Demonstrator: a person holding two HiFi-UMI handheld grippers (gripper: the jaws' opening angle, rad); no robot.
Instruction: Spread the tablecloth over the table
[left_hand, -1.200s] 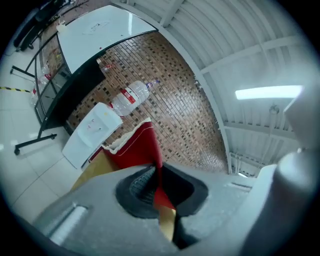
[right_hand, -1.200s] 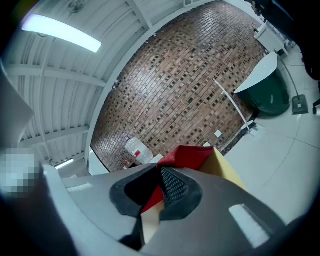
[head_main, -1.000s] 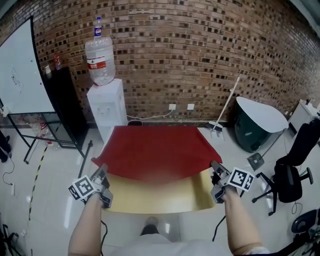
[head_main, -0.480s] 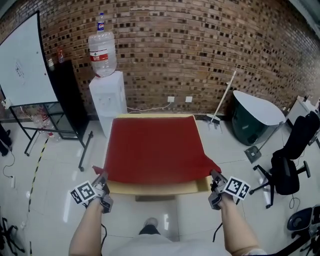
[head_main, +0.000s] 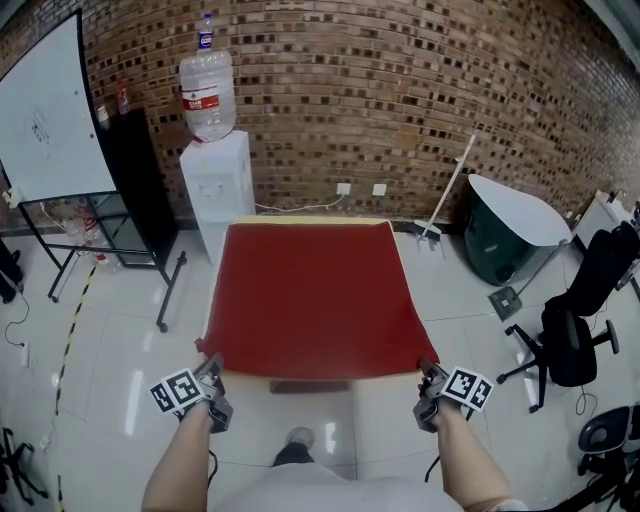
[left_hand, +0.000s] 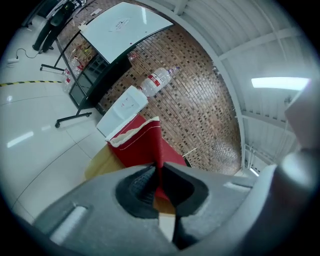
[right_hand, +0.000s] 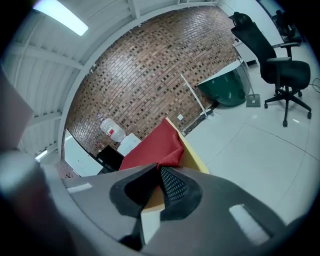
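Note:
A red tablecloth (head_main: 312, 295) lies spread over a yellow-topped table (head_main: 310, 380), whose near edge shows as a thin strip below the cloth. My left gripper (head_main: 210, 372) is shut on the cloth's near left corner, just off the table's corner. My right gripper (head_main: 424, 374) is shut on the near right corner. In the left gripper view the red tablecloth (left_hand: 145, 145) runs as a thin fold into the closed jaws. In the right gripper view a bunched red tablecloth corner (right_hand: 167, 150) is pinched at the jaw tips beside the yellow table (right_hand: 192, 155).
A white water dispenser (head_main: 215, 195) with a bottle stands behind the table's far left. A whiteboard (head_main: 45, 115) and black cabinet (head_main: 135, 200) are at left. At right are a green bin (head_main: 505, 245), a leaning broom (head_main: 445, 195) and a black office chair (head_main: 580, 330). White tile floor surrounds the table.
Both grippers have drawn the cloth's near edge toward me and downward. The wide yellow strip of bare table has shrunk to a thin line, and the cloth now lies flat.

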